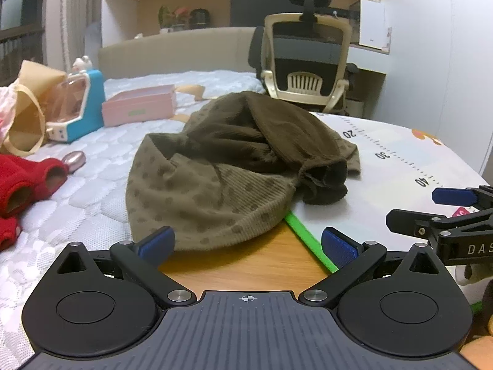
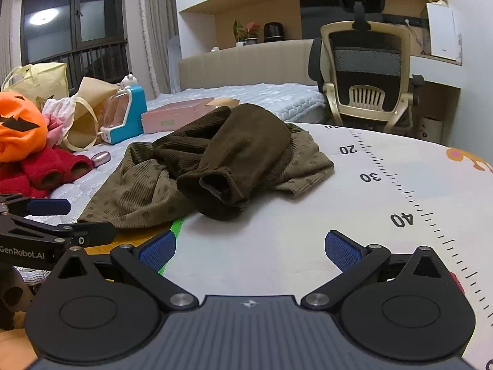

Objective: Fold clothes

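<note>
lying crumpled, brown garment (image 1: 234, 166); both grippers' jaws spread empty.

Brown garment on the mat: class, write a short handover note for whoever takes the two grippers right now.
Left gripper: open, empty, just short of the garment's near hem.
Right gripper: open, empty, over the ruler-print mat.
Brown garment: crumpled in a heap, partly on the mat, partly on the white quilt, dark sleeve cuff facing the grippers.
Done: nothing folded.
Left: spread it flat, then fold. Red clothes wait further left.
</note>
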Demonstrator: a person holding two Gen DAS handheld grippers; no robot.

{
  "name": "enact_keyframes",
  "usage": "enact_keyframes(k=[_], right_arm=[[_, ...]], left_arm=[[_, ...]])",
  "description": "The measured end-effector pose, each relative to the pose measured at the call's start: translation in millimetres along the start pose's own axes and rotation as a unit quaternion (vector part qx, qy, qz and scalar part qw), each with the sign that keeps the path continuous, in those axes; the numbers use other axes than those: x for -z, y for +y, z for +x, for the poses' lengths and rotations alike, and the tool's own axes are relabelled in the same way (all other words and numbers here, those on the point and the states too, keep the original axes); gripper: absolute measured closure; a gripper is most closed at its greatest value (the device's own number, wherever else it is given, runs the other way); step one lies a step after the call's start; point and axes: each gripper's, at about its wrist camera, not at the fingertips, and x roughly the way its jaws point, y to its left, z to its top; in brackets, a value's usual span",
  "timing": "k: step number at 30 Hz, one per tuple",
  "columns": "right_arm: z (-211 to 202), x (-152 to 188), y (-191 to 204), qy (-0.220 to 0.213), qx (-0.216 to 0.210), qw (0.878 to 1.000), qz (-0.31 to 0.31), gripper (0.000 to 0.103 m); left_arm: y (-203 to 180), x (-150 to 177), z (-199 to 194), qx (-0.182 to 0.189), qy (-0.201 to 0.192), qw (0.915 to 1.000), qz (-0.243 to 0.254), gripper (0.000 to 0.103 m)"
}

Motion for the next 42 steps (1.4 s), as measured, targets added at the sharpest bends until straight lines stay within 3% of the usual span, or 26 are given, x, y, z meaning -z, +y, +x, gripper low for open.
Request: enact_keyframes(k=[42], right_arm=[[1,3,0,0.002,0.01,1.0,-0.007,0.0]], left_arm=[[3,5,7,0.014,0.033,0.9991,-0.022,0.0]])
